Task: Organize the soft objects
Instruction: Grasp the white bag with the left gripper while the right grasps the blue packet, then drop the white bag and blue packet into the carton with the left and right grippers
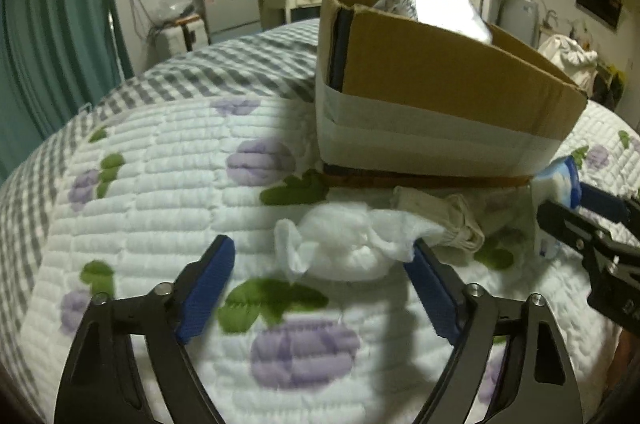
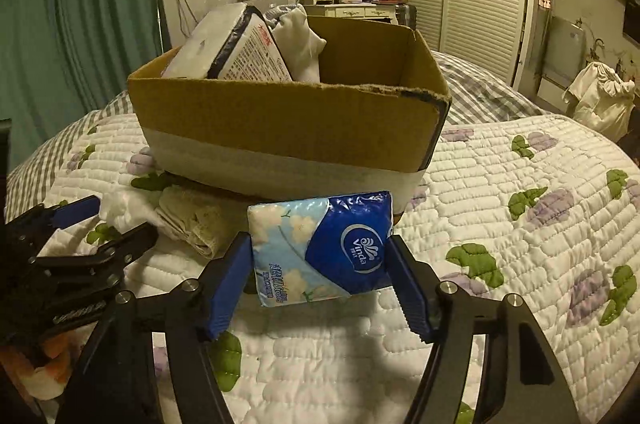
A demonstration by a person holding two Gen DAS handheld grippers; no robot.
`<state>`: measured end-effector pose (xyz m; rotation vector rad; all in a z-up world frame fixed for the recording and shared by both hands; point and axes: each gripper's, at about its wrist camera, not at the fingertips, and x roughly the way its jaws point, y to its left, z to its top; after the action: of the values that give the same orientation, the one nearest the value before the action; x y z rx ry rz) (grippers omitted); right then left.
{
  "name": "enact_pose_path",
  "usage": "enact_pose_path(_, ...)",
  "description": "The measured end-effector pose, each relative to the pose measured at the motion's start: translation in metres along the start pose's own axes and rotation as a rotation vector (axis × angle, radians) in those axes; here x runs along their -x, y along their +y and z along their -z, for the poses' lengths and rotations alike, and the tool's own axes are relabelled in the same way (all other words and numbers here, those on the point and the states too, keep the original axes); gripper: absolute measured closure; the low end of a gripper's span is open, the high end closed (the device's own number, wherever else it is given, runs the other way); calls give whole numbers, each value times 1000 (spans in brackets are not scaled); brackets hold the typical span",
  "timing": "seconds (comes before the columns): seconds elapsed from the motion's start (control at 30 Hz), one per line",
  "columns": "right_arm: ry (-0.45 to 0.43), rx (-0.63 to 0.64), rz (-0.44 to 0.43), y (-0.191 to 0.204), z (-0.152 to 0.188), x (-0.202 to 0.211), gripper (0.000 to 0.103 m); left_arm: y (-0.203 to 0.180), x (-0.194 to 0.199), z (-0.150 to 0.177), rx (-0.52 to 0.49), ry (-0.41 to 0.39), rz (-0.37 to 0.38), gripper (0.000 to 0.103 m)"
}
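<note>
A cardboard box (image 2: 288, 120) stands on the quilted bed and holds a large tissue pack (image 2: 232, 44) and a white soft item (image 2: 300, 40). My right gripper (image 2: 320, 256) is shut on a blue Vinda tissue pack (image 2: 324, 248) just in front of the box. My left gripper (image 1: 324, 256) is open around a crumpled white tissue (image 1: 344, 244) lying on the quilt. A folded cream cloth (image 1: 444, 220) lies between the tissue and the box (image 1: 440, 96). The right gripper with its pack (image 1: 560, 180) shows at the right edge of the left wrist view.
The bed has a white quilt with purple flowers (image 2: 520, 224) over a grey checked sheet (image 1: 224, 68). Teal curtains (image 1: 52, 24) hang to the left. A TV, dresser and wardrobe stand across the room. An orange and white thing (image 2: 44, 368) lies at the lower left.
</note>
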<state>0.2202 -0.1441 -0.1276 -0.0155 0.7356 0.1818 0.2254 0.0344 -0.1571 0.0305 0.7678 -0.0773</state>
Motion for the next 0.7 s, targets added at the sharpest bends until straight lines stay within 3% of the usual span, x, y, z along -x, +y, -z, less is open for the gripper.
enact_pose_path(0.03, -1, -3, -1, -1, 1, -1, 36, -1, -2, -1, 1, 6, 11, 40)
enact_pose_path(0.1, -7, -15, -6, -4, 2, -1, 37, -1, -4, 0, 0, 4, 33, 47)
enact_pose_path(0.13, -12, -22, -10, -6, 1, 0, 37, -1, -2, -1, -3, -3, 44, 56)
enact_pose_path(0.43, -30, -80, -16, -21, 5, 21, 38, -12, 34, 9, -8, -26, 38, 59)
enact_pose_path(0.7, -58, -87, -37, -27, -3, 71, 38, -15, 91, 7, 2, -53, 41, 59)
